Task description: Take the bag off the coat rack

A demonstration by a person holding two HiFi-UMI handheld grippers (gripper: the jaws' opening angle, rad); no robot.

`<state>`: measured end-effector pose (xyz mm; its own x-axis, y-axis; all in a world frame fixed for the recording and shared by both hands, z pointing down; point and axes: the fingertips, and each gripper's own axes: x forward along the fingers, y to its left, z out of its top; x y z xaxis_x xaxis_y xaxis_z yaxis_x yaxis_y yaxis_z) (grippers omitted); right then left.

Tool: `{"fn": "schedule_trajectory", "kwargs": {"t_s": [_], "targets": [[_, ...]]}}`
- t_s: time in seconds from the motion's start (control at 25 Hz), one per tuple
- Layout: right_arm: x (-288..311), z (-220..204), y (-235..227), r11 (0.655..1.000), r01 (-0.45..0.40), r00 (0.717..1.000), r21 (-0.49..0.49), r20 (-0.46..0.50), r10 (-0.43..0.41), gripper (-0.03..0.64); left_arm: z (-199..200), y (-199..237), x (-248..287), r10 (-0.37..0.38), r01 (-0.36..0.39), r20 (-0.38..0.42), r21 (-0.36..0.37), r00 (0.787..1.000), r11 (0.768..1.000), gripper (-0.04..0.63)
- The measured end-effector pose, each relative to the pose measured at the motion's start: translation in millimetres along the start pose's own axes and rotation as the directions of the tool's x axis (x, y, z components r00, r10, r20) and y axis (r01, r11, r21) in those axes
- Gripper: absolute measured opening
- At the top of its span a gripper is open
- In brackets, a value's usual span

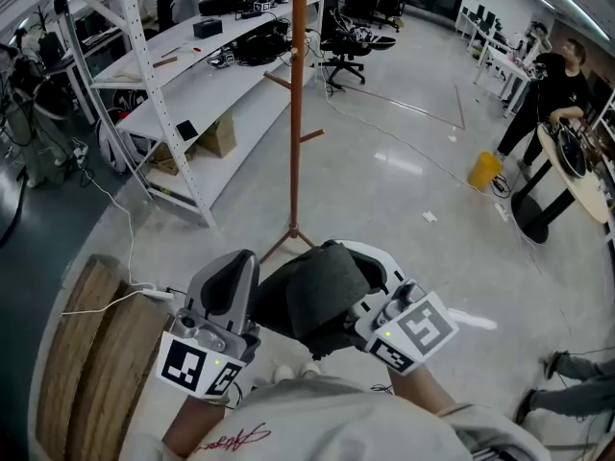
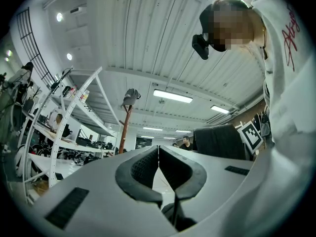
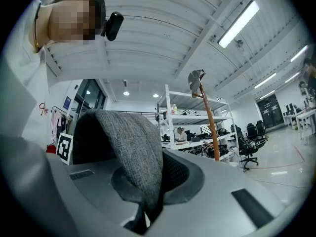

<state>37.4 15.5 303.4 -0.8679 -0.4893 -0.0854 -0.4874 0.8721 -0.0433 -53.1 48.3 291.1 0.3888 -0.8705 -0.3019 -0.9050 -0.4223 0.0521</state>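
Note:
A dark grey fabric bag [image 1: 322, 296] hangs between my two grippers, close in front of my body. My right gripper [image 3: 157, 194] is shut on a fold of the bag [image 3: 131, 147], which drapes over its jaws. In the head view the right gripper [image 1: 377, 279] sits at the bag's right side. The left gripper [image 1: 233, 275] is beside the bag's left edge, shut with nothing between its pads [image 2: 158, 157]. The brown coat rack [image 1: 298, 113] stands a few steps ahead on the floor. A grey cap-like item [image 3: 196, 80] sits on top of the rack [image 2: 126, 125].
White shelving [image 1: 183, 75] with boxes and gear runs along the left. A wooden board surface [image 1: 91, 353] lies at my lower left with a white cable [image 1: 115, 296]. Office chairs [image 1: 348, 41] stand behind the rack. A person [image 1: 557, 94] works at a table to the right, near a yellow bin [image 1: 483, 170].

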Motion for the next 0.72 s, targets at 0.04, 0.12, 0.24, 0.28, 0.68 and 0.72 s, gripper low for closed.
{"fn": "schedule_trajectory", "kwargs": {"t_s": [0.04,0.12,0.24,0.28,0.68,0.72], "targets": [[0.6,0.5,0.6,1.0,-0.003,1.0,0.0,-0.001,0.003,0.031,0.8,0.3,0.3,0.0,0.0,0.0,-0.001,1.0,1.0,0.02],[2.1,1.1,1.7,1.0,-0.007,1.0,-0.001,-0.003,0.007,0.031,2.3,1.4,0.5,0.0,0.0,0.002,-0.004,1.0,1.0,0.02],[3.9,2.0,2.1,1.0,-0.009,1.0,-0.003,-0.004,0.009,0.031,3.0,1.9,0.6,0.002,-0.002,0.001,0.0,1.0,1.0,0.02],[4.6,2.4,2.3,1.0,-0.01,1.0,-0.003,-0.004,0.01,0.031,3.0,2.0,0.6,0.003,-0.003,0.0,0.001,1.0,1.0,0.02],[10.1,2.5,4.2,1.0,-0.018,1.0,-0.002,-0.004,0.018,0.031,1.3,4.8,0.0,0.008,-0.008,0.0,-0.008,1.0,1.0,0.02],[10.6,1.9,4.2,1.0,-0.018,1.0,-0.001,-0.006,0.018,0.031,1.0,5.5,0.0,0.009,-0.009,0.0,-0.009,1.0,1.0,0.02]]}}
